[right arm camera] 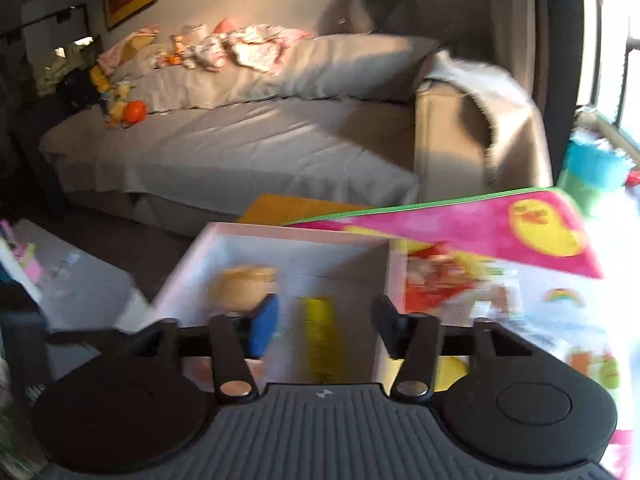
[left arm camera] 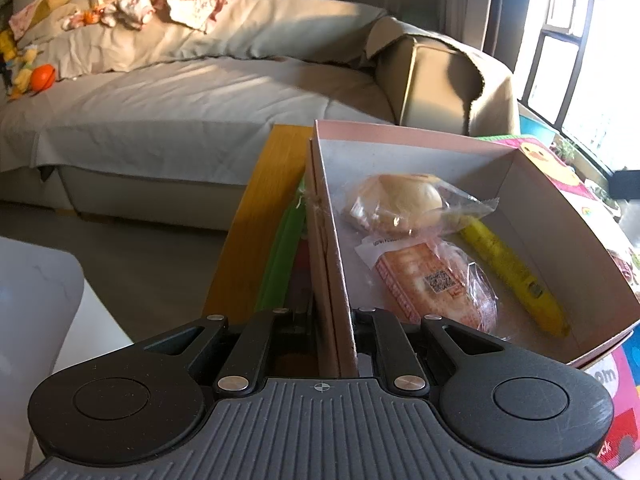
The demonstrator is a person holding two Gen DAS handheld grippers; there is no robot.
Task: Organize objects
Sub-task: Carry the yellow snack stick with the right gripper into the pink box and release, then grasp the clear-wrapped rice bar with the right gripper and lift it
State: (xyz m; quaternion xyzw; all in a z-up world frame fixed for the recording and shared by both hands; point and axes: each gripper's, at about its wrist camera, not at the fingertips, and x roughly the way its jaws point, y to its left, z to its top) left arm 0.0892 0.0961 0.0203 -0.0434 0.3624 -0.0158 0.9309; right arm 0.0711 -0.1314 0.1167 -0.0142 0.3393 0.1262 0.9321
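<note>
Right now the left gripper (left arm camera: 335, 332) is clamped on the near-left wall of the cardboard box (left arm camera: 532, 188), jaws pinched tight on that thin side. Inside the box lie a wrapped bun (left arm camera: 396, 204), a packaged snack (left arm camera: 432, 284) nearer the camera, and a yellow tube (left arm camera: 512, 272) along the right side. The right gripper (right arm camera: 324, 320) hangs w/ jaws wide apart over the box's near end, the yellow tube betw. its fingers but not touched, as far as the blurred right wrist view shows.

Risks, as a judgement: the box is held by one wall only, so a tilt or jerk could bend the cardboard, tear it, or slide the contents toward the right wall and out. The box also overlaps the colourful play mat (right arm camera: 540, 232) and the wood table edge (left arm camera: 260, 196), so dragging it may snag. Blur suggests fast motion on the right; a grab at the tube could miss or knock the bun.
</note>
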